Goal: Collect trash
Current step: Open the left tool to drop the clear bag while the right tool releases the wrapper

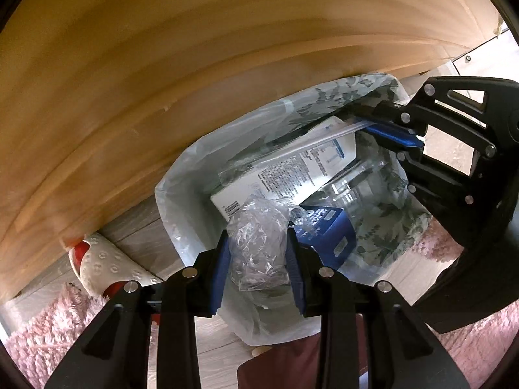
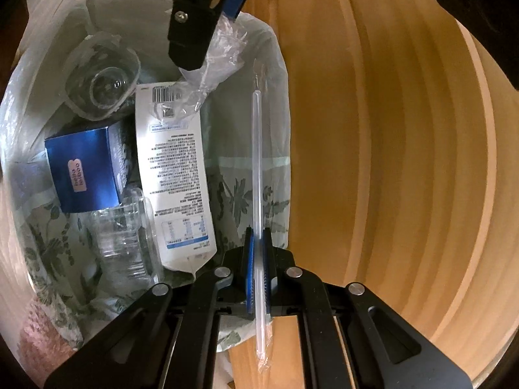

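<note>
**Two claws poised over the lined bin, each carrying one piece of trash**

The left claw (image 1: 258,261) pinched a crumpled clear wrapper (image 1: 259,243) between its blue pads, pointing down into the bin liner (image 1: 181,175). The right claw (image 2: 258,259) was pressed together on a thin clear straw in its sleeve (image 2: 257,168), which ran forward over the bin mouth and trailed behind the pads. Both items hung above the trash already collected: a white printed pouch (image 2: 175,175), a blue carton (image 2: 86,165), a clear bottle (image 2: 126,236) and a clear cup (image 2: 103,87). The bin stood against a wooden panel (image 1: 162,48), beside a pink rug (image 1: 42,334).

Risk, as judged: the light wrapper could cling to a pad on release. The long straw, lying close to the liner's rim on the panel side, could bridge that rim or tip out if let go while nearly level.

The right wrist view showed the straw's full length, the cup and the carton's label. The left wrist view showed the floor, the rug, a red-and-white object (image 1: 97,259) and the right claw's whole frame, and of the straw only a short stretch.
</note>
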A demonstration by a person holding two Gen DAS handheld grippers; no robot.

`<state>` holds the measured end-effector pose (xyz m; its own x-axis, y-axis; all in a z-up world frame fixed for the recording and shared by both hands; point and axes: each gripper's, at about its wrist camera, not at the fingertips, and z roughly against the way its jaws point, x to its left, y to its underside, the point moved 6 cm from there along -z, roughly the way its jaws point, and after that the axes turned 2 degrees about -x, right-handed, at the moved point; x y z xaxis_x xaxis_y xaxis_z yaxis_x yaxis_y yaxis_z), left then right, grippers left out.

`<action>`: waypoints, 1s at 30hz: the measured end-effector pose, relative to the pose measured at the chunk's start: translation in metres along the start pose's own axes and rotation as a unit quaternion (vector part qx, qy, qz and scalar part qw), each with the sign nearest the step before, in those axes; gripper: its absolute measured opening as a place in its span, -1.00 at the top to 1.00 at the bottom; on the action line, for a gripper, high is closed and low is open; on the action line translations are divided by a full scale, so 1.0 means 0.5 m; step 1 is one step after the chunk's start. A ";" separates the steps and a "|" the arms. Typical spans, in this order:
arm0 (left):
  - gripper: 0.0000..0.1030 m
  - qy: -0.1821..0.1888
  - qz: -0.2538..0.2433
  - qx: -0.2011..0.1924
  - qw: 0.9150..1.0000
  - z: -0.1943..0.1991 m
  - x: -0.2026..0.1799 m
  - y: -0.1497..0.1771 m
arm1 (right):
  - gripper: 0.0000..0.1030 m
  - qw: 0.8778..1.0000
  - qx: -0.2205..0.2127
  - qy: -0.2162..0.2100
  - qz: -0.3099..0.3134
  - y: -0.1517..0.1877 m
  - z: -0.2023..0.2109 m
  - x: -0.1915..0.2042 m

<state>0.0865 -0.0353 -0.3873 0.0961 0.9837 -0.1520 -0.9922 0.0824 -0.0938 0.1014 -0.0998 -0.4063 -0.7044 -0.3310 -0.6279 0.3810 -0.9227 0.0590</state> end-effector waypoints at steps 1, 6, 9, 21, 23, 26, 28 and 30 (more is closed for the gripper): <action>0.37 -0.002 0.000 0.001 1.000 -0.001 0.001 -0.001 | 0.90 1.000 -0.002 -0.001 -0.001 -0.004 -0.004 -0.002; 0.36 -0.004 0.003 0.008 1.000 -0.005 0.006 -0.001 | 0.90 1.000 -0.001 -0.005 0.003 -0.004 -0.007 -0.002; 0.31 0.000 0.006 0.009 1.000 -0.005 0.008 -0.002 | 0.89 1.000 -0.002 -0.005 0.009 -0.001 -0.014 0.005; -0.45 0.004 0.040 0.001 0.999 0.018 0.034 0.004 | 0.89 1.000 -0.004 -0.003 0.001 -0.003 -0.005 0.001; -0.52 0.008 0.052 -0.004 0.999 0.028 0.044 0.009 | 0.89 1.000 -0.005 0.000 0.001 -0.004 -0.006 0.000; -0.53 0.000 0.065 -0.014 0.998 0.044 0.060 0.012 | 0.87 1.000 -0.006 0.003 -0.005 -0.005 -0.001 -0.006; -0.55 0.000 0.071 -0.022 0.997 0.051 0.066 0.013 | 0.59 1.000 -0.005 0.005 -0.006 -0.005 0.007 -0.008; -0.62 -0.001 0.074 -0.026 0.997 0.056 0.069 0.015 | 0.10 1.000 -0.008 0.009 -0.007 -0.005 0.019 -0.009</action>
<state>0.0803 0.0038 -0.3657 -0.0513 0.9847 -0.1664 -0.9900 -0.0721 -0.1212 0.0977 -0.0977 -0.3963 -0.6990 -0.3143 -0.6423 0.3813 -0.9237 0.0370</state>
